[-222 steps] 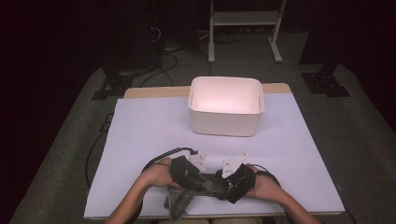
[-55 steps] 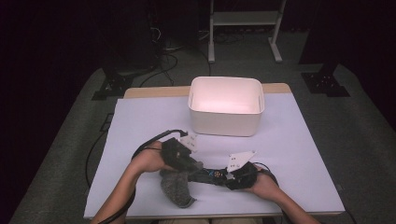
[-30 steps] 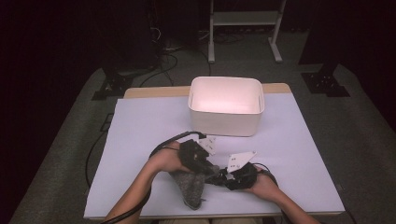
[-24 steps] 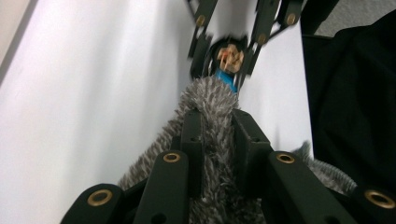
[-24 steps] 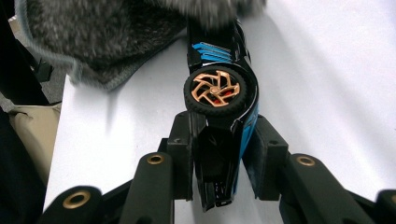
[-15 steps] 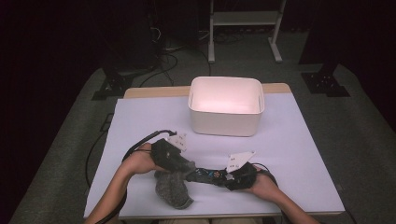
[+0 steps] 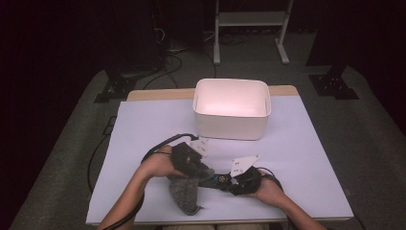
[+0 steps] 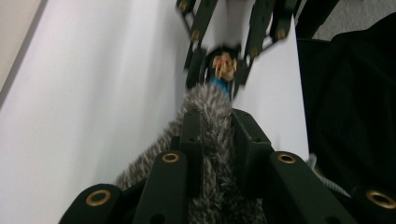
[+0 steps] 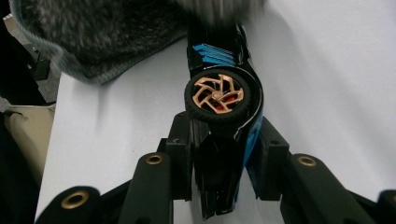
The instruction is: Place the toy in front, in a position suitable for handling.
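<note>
The tabletop (image 7: 306, 158) is lit pretty evenly from above, while the floor and everything around it are left almost black. A warm pinkish glow is seen inside the white bin (image 7: 232, 98). Shadows are kept soft. In the left gripper view the toy car (image 8: 224, 67) is smeared by blur; in the right gripper view the fuzzy cloth (image 9: 107, 32) is blurred at the top edge.
</note>
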The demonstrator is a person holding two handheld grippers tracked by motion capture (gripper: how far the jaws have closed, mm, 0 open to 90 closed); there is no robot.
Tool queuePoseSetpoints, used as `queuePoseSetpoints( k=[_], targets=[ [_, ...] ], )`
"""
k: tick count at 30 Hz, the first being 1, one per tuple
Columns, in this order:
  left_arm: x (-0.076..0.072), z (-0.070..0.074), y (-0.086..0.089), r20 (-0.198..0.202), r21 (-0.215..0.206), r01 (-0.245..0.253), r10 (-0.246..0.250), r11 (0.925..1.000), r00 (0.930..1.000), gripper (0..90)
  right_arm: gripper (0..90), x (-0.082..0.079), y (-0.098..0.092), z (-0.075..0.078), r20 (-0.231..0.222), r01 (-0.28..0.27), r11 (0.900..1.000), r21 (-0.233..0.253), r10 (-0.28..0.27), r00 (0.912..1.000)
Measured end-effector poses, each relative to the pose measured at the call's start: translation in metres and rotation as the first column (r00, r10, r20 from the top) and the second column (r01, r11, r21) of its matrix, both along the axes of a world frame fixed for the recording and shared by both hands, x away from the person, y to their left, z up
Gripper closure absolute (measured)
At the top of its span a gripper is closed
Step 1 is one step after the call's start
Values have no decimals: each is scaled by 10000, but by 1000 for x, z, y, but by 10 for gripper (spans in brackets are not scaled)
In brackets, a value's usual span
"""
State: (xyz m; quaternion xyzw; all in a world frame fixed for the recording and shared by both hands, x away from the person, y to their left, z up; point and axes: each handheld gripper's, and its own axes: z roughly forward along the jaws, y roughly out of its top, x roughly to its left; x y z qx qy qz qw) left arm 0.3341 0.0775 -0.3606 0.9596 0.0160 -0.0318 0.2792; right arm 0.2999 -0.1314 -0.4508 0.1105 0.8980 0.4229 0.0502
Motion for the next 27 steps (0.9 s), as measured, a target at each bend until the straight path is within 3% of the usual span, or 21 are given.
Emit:
queuePoseSetpoints(
  k=[6,11,16,20,27],
  targets=[
    [1,-3,-33,-156,-327,619,-625,9975,9979,762,642,1,-1,-1,-146,57,9999,90,-56,9999],
    [1,-6,-39,-253,-364,771,-781,9964,9966,763,641,1,-1,-1,-96,45,10000,62,-44,9999],
    [0,-4,-23,-88,-306,485,-488,9984,9988,759,642,0,0,-1,-135,26,10000,68,-25,9999],
    [1,-4,2,-73,-303,-136,134,9994,9999,754,642,0,0,-1,-68,17,10000,-5,-17,10000],
    [-1,-4,49,-89,-721,-1073,1069,9916,9942,748,644,1,0,0,-197,9,9999,-107,-11,9998]
  ],
)
